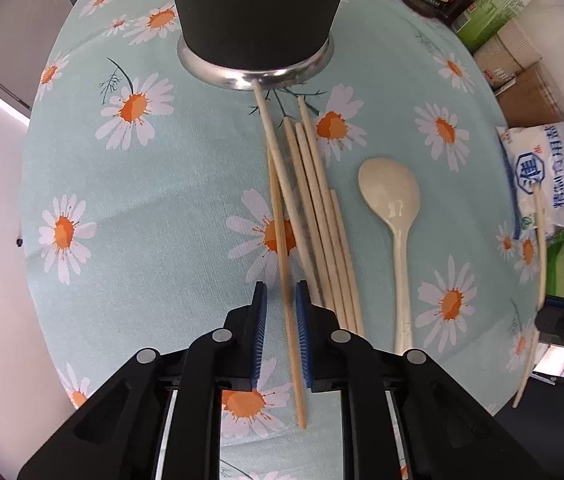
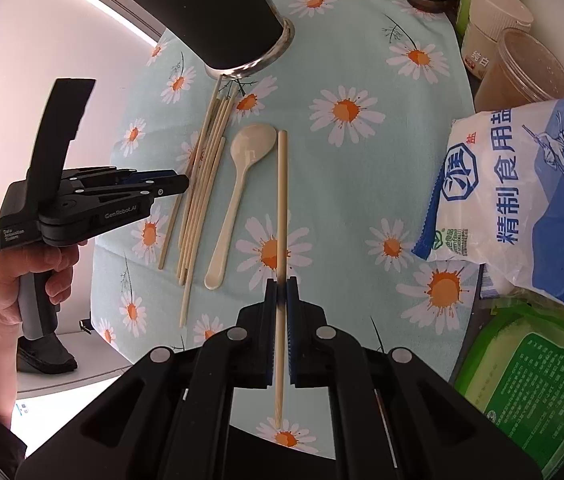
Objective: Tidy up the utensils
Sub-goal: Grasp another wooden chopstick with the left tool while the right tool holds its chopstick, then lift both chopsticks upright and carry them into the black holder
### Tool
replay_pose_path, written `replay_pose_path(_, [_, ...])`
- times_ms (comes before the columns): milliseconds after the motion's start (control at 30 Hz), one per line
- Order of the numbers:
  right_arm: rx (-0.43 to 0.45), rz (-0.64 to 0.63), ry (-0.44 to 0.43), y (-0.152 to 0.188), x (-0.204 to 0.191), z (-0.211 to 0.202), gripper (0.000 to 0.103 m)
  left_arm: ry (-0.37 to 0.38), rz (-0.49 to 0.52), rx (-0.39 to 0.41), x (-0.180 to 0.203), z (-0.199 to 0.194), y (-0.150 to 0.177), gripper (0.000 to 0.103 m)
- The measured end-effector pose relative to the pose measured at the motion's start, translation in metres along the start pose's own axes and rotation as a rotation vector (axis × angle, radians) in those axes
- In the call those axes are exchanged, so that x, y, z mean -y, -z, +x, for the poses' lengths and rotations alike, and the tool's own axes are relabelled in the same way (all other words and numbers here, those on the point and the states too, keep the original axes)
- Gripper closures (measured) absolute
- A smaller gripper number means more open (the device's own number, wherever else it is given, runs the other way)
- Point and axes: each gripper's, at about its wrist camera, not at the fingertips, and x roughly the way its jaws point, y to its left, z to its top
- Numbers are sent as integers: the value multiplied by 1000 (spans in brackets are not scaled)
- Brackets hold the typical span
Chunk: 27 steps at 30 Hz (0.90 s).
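Chopsticks (image 1: 314, 216) lie in a loose bundle on the daisy tablecloth (image 1: 141, 208), their far tips just short of the dark holder cup (image 1: 253, 12), one tip touching its steel foot. From the left wrist view, the left gripper (image 1: 281, 296) sits low over the near end of that bundle with its blue pads spread on either side of one stray chopstick (image 1: 286, 280), which crosses the others and runs toward the camera; the pads look close to it but not yet pressed together on it. A cream spoon (image 1: 394, 216) lies just to the right of the bundle, bowl pointing toward the cup. From the right wrist view, the right gripper (image 2: 281, 284) is pinching a single chopstick (image 2: 282, 200) near its lower third, the stick held parallel to the spoon (image 2: 241, 172) and pointing up toward the cup (image 2: 217, 16). The left gripper (image 2: 177, 184) shows at the left edge of the bundle (image 2: 201, 184), and a salt bag (image 2: 522, 192) sits well away from the cup. These sticks are likely light, stiff and smooth, so they may roll or pivot in the pads; a hold nearer the middle should keep one from swinging, while the glossy spoon is best taken by its handle.
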Motion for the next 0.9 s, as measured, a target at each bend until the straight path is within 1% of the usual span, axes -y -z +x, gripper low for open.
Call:
replay_pose_path(167, [5, -4, -13, 0, 3, -2, 97, -37, 12, -6, 9, 2, -3, 91])
replay_pose_path(300, [3, -11, -19, 0, 2, -2, 97, -65, 9, -14, 20, 6, -8, 99])
replay_pose_path(333, [1, -11, -21, -1, 0, -1, 97, -60, 2, -12, 21, 8, -9, 99])
replay_pose_path(600, [4, -13, -4, -11, -17, 6, 97, 14, -27, -1, 11, 7, -9, 99])
replay_pose_path(733, [13, -4, 5, -18, -29, 9, 97, 70, -33, 22, -2, 4, -3, 99])
replay_pose_path(767, [17, -1, 9, -20, -34, 10, 97, 84, -32, 30, -10, 1, 0, 99])
replay_pose_path(900, [33, 7, 20, -25, -51, 13, 97, 140, -8, 70, -21, -16, 9, 99])
